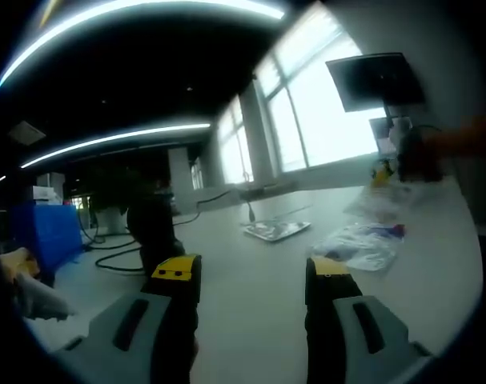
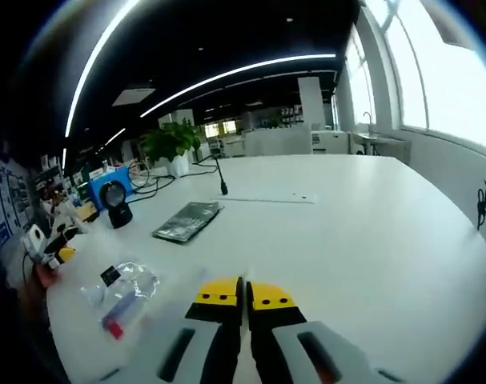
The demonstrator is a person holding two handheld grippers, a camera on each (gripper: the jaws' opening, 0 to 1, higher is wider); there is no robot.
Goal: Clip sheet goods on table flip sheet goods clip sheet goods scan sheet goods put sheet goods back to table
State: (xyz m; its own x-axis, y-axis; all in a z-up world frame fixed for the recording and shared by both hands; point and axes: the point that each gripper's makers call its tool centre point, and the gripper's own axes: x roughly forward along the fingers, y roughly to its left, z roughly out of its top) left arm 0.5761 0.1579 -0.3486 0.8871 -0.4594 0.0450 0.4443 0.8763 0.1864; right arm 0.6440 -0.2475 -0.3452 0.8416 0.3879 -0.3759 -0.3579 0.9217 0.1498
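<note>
A flat dark sheet pack lies on the white table; the left gripper view shows it as a silvery flat pack beyond the jaws. A clear plastic bag with red and blue items rests nearer, seen also as a crinkled clear bag right of the left jaws. My left gripper is open above the table with nothing between its yellow-tipped fingers. My right gripper is shut with its tips together, holding nothing that I can see. A black round scanner stands at the table's left.
A black stand with cables sits left of the left gripper. A blue box stands at the far left. A monitor and small items rise at the right table edge. A thin stalk microphone and a potted plant stand farther back.
</note>
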